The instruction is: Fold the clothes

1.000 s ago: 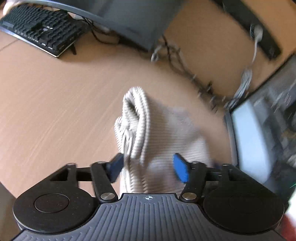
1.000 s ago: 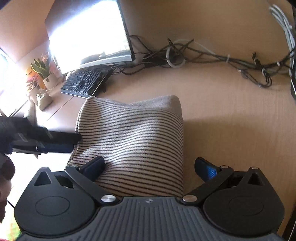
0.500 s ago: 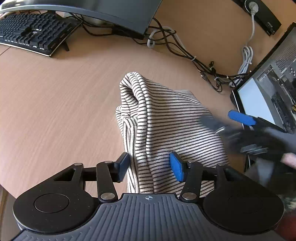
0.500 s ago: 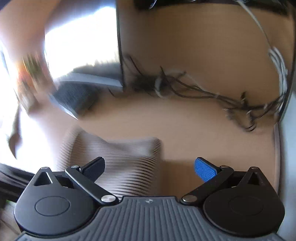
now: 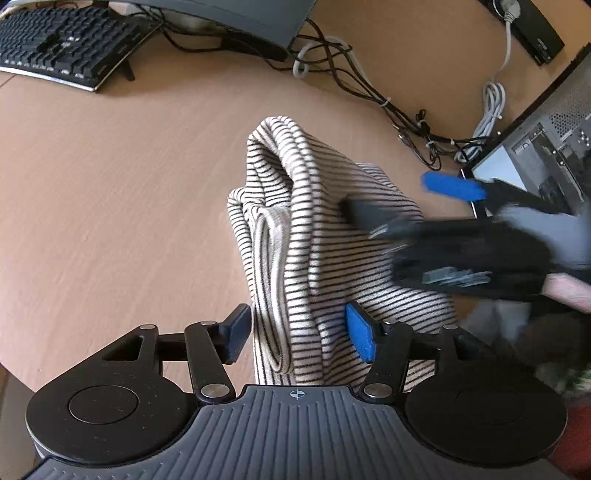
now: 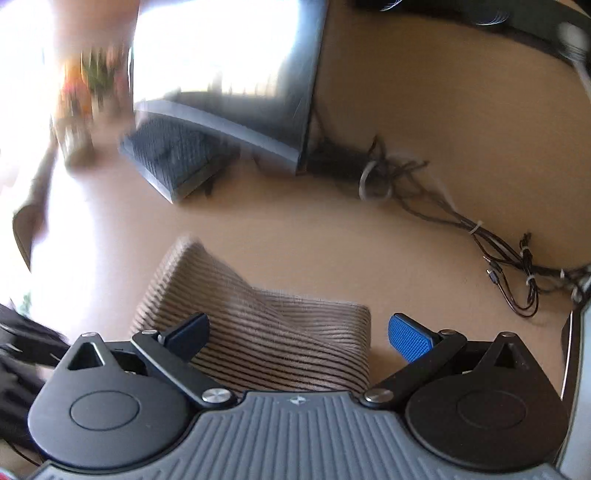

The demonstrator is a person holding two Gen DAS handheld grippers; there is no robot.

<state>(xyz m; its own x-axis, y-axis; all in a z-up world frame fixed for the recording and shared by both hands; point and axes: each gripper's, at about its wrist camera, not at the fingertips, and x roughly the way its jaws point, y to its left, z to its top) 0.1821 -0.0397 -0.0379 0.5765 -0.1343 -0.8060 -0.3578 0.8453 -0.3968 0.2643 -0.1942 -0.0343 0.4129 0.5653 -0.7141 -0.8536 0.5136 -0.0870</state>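
A folded cream garment with thin dark stripes [image 5: 325, 236] lies bunched on the wooden desk [image 5: 110, 206]. My left gripper [image 5: 295, 332] straddles its near end. Its jaws are opening, the garment's folded edge lies between them, and the left pad stands just off the fabric. My right gripper [image 5: 384, 194] reaches in from the right, blurred, hovering above the garment's far side with its fingers spread. In the right wrist view the right gripper [image 6: 297, 330] is wide open over the garment [image 6: 266, 332], with nothing pinched.
A black keyboard [image 5: 62, 40] and a monitor [image 5: 236, 18] stand at the back left. Tangled cables [image 5: 406, 114] run along the back of the desk. A computer case [image 5: 546, 147] stands at the right, and a hand [image 5: 569, 291] shows at the right edge.
The left jaws have spread apart around the garment. The right gripper lifted off the garment, rolled, and drew back, so that less of the garment lies under it.
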